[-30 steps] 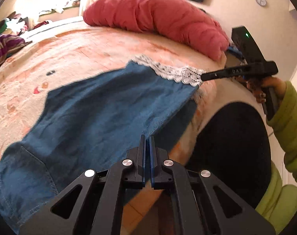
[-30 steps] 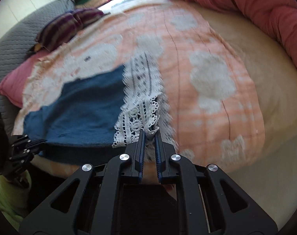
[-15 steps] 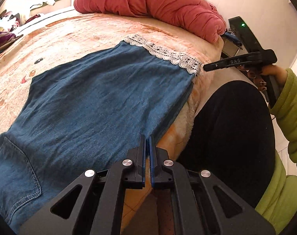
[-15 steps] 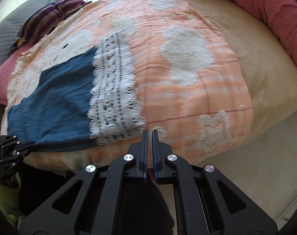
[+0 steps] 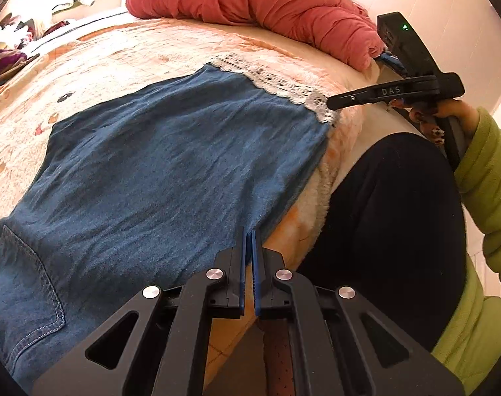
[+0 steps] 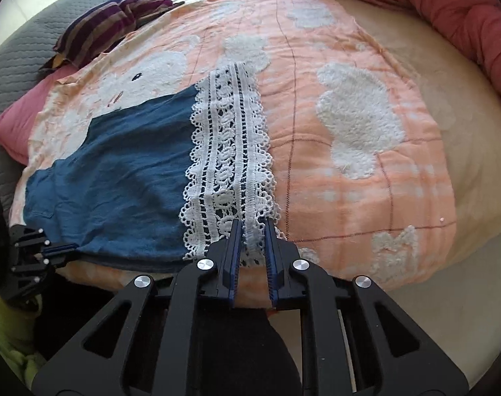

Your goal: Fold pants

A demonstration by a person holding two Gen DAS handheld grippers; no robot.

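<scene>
fleecy peach blanket [image 6: 366,198] under flat blue denim pants [image 5: 158,171], scalloped lace hem [image 6: 227,165]

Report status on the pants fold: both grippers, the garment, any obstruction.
Left gripper shut on blue denim pants at near edge. Right gripper open around white lace hem. Pants flat on peach blanket. Nothing in the way.

Both grippers are matte black with triangular cut-outs, silver round screws and blue finger pads [image 5: 255,274]. The right gripper [image 5: 331,103] bears "DAS" and a green light; sleeve [image 5: 488,171] lime fleece, trousers [image 5: 392,224] black.
</scene>
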